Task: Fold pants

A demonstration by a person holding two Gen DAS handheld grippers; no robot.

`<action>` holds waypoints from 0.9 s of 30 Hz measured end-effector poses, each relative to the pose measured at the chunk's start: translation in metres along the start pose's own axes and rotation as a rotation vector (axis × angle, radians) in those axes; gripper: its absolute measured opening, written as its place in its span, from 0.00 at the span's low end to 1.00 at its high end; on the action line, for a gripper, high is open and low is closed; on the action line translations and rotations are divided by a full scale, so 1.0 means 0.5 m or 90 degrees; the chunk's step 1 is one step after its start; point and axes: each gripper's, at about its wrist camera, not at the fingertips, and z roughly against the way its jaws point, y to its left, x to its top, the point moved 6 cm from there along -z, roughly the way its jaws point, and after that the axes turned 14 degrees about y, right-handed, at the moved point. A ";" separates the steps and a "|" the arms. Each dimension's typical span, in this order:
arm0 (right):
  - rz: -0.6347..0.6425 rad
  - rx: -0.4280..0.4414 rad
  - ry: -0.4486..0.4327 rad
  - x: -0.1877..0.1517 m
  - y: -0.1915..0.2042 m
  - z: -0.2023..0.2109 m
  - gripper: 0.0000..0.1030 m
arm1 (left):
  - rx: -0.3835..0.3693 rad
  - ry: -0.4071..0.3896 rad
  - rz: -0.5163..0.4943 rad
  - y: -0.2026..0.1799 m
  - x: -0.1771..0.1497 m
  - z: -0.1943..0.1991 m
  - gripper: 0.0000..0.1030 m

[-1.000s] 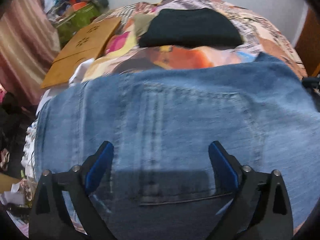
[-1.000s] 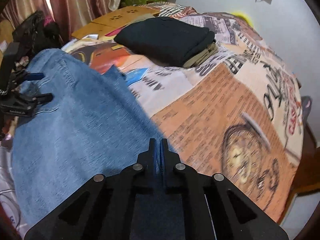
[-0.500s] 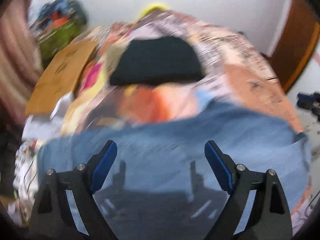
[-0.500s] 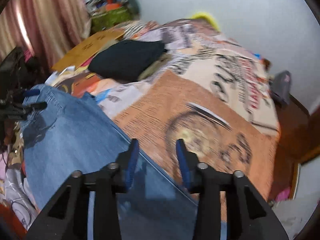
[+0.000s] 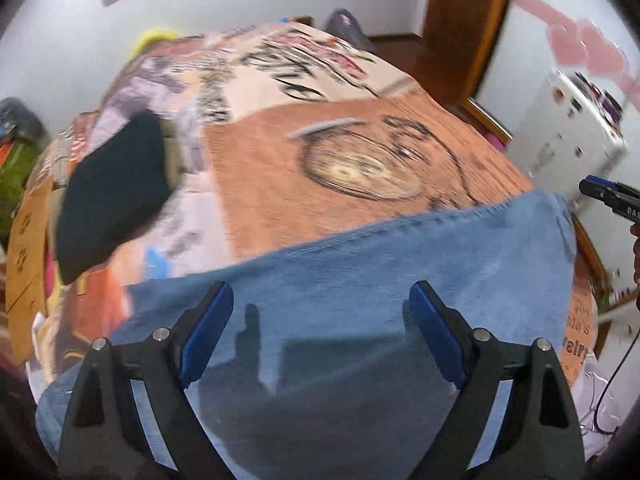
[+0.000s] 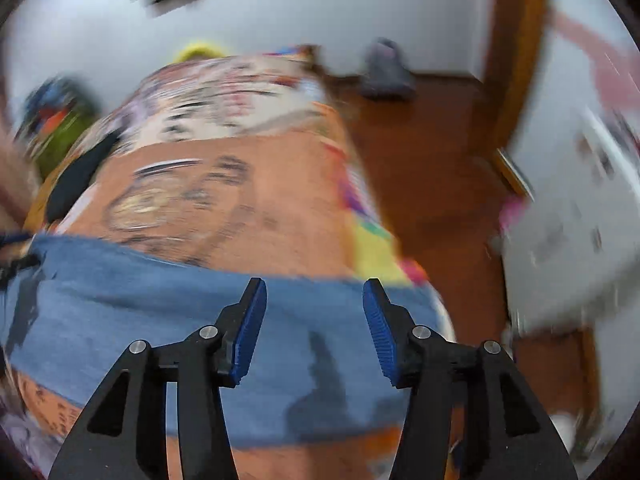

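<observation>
Pants point(image 5: 360, 264), blue denim, flat on my bed point(image 5: 320, 152), 6 o'clock both views. My left gripper point(image 5: 320, 304) wide open, empty; right gripper point(image 6: 315, 304) open, empty, both above denim.

The left gripper point(image 5: 320, 322) has its jaws spread wide, the blue pads point(image 5: 206, 334) angled outward, with nothing between them. The right gripper point(image 6: 315, 326) also stands with its jaws parted, somewhat narrower, its ribbed blue pads point(image 6: 250, 330) holding nothing. In the left wrist view, the right gripper's tip point(image 5: 612, 198) shows far off to the right.
</observation>
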 end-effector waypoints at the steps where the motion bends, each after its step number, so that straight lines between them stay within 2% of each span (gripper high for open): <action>1: -0.043 0.003 0.001 -0.019 -0.040 -0.004 0.45 | -0.003 0.007 -0.005 -0.016 0.000 -0.010 0.88; 5: -0.150 0.015 0.007 -0.092 -0.129 -0.015 0.45 | 0.012 0.022 0.007 -0.040 -0.001 -0.041 0.88; 9: -0.185 0.033 0.015 -0.135 -0.145 -0.026 0.45 | -0.026 0.039 0.046 -0.031 0.001 -0.055 0.90; 19: -0.232 0.143 0.041 -0.153 -0.133 -0.100 0.45 | -0.007 0.039 0.065 -0.035 -0.008 -0.054 0.91; 24: -0.250 0.186 0.054 -0.157 -0.118 -0.132 0.45 | -0.003 0.037 0.063 -0.039 -0.016 -0.051 0.91; 27: -0.267 0.200 0.043 -0.150 -0.117 -0.139 0.48 | 0.000 0.041 0.058 -0.040 -0.014 -0.050 0.91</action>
